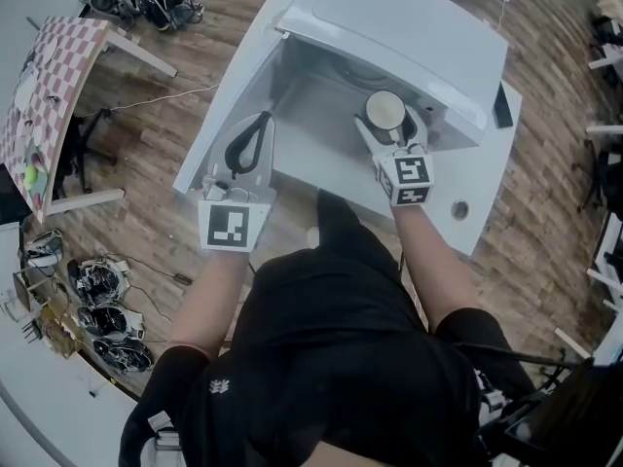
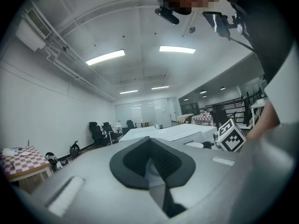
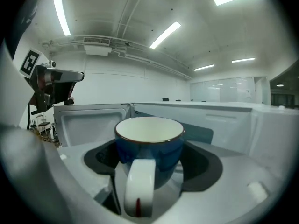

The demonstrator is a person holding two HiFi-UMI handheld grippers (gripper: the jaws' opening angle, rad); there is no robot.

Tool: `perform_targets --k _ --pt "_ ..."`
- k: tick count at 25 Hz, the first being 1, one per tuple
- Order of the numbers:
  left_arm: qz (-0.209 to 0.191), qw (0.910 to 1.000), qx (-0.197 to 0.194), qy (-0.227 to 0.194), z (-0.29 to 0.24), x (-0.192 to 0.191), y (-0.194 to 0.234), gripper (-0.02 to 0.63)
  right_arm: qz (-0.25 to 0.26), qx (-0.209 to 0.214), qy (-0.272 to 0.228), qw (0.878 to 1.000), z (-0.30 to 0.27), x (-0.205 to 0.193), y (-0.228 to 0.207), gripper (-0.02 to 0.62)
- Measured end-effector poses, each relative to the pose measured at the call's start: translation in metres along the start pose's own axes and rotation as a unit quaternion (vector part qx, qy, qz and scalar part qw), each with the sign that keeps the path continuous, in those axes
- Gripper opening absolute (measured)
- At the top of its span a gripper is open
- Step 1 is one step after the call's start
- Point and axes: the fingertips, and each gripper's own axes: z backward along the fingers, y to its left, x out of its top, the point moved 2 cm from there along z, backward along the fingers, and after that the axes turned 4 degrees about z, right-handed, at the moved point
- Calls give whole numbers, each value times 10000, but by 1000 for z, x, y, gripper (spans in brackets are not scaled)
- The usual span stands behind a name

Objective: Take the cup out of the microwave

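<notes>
The cup (image 3: 148,141) (blue outside, cream inside, with a white handle turned toward the camera that rides on the gripper) is pinched between the jaws of the right gripper (image 1: 387,125). The dark pads (image 3: 205,164) are seen pressed against the cup's wall on either side, and the cup is held upright. In the head view the cup is found at the mouth of the microwave (image 1: 389,22), just under the front edge of its white top; whether its base touches the floor of the cavity cannot be told. The microwave door (image 1: 234,86) is swung fully open to the left, and its recessed inner panel is also seen at the left of the right gripper view.

The left gripper (image 2: 150,146) is held in front of the open door, well apart from the cup. Its jaws are pressed together at the tips, and nothing is caught between them. A marker cube (image 1: 234,224) is carried on the left gripper and another marker cube (image 1: 409,178) on the right one.

The microwave is set on a white table (image 1: 482,163). A wooden floor (image 1: 146,144) is seen around it, and a table with a checked cloth (image 1: 49,76) stands far off to the left.
</notes>
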Motion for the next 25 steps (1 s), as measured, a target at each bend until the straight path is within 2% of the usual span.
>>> perform_targets --k 8,14,25 --pt "-151 9995 24 -279 6 27 -11 3 39 102 -52 9999 37 31 -18 383" --pt "-76 9993 84 -358 6 39 -9 3 18 228 -123 9997 55 57 -26 383" --pt "-170 9989 135 -424 1 65 4 3 -9 391 -171 9991 83 96 -39 385"
